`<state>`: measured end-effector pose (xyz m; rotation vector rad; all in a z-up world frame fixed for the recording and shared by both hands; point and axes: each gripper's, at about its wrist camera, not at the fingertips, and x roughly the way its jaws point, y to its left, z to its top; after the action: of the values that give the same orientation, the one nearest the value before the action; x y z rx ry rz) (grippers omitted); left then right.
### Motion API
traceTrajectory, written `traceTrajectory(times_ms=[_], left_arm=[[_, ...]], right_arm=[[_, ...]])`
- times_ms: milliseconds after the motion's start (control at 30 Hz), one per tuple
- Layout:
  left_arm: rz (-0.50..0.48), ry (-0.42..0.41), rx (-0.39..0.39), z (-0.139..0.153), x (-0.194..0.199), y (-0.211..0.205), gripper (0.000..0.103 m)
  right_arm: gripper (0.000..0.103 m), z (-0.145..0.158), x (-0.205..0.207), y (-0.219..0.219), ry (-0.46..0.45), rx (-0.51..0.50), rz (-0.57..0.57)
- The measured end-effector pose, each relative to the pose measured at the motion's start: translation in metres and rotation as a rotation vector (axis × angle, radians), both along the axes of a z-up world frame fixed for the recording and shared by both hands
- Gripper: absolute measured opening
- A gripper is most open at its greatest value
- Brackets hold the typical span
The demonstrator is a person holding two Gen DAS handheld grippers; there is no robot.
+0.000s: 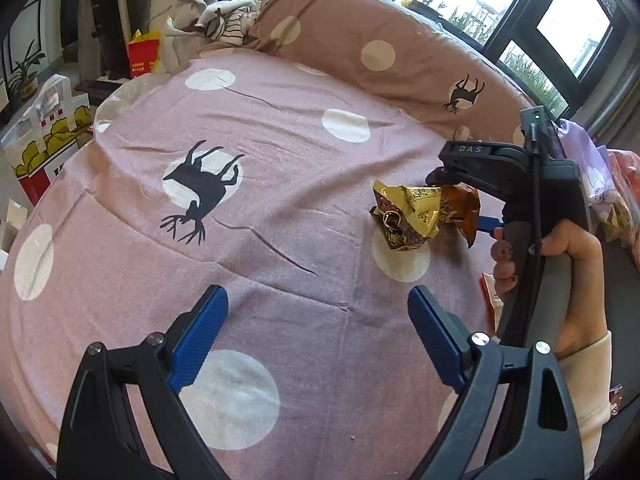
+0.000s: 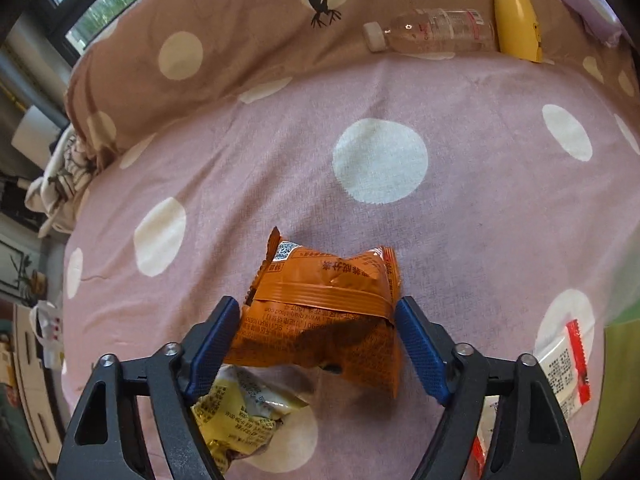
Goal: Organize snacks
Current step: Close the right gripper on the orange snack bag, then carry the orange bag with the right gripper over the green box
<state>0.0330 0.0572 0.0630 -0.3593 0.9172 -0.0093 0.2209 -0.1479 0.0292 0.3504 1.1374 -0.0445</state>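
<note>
a: your left gripper (image 1: 318, 336) hangs wide open over the bare pink bedsheet (image 1: 280, 128), nothing between its fingers.

b: and to its right?

a: your right gripper (image 2: 318, 344) has its pads pressed on both sides of the orange snack packet (image 2: 324, 320), lifted just above the sheet, a yellow packet (image 2: 236, 420) under it.

b: how will it handle?

a: probably light, crinkly and slippery, contents likely crushable. you hold it across the puffy middle; squeeze gently.

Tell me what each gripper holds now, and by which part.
The right gripper grips the orange snack packet by its two side edges, across the middle. The left gripper is open and holds nothing.
</note>
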Motion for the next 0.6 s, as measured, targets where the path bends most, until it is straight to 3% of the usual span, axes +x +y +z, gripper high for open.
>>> traceTrajectory(times_ms=[67,233,367,600], left_arm=[[-0.003,-0.004,0.001,0.000,0.000,0.000,0.091],[-0.009,0.009,0.013,-0.003,0.001,-0.003,0.091],[-0.014,0.017,0.020,-0.004,0.000,-0.006,0.091],[-0.025,0.049,0.047,-0.009,-0.001,-0.009,0.091]], right_arm=[[0.061,0.006,-0.010,-0.006,-0.009,0.017,-0.004],[0.061,0.034,-0.055,-0.023,-0.067,0.068,0.017],[0.061,0.052,-0.099,-0.023,-0.103,0.045,0.061],[0.061,0.035,-0.166,-0.016,-0.051,0.022,0.136]])
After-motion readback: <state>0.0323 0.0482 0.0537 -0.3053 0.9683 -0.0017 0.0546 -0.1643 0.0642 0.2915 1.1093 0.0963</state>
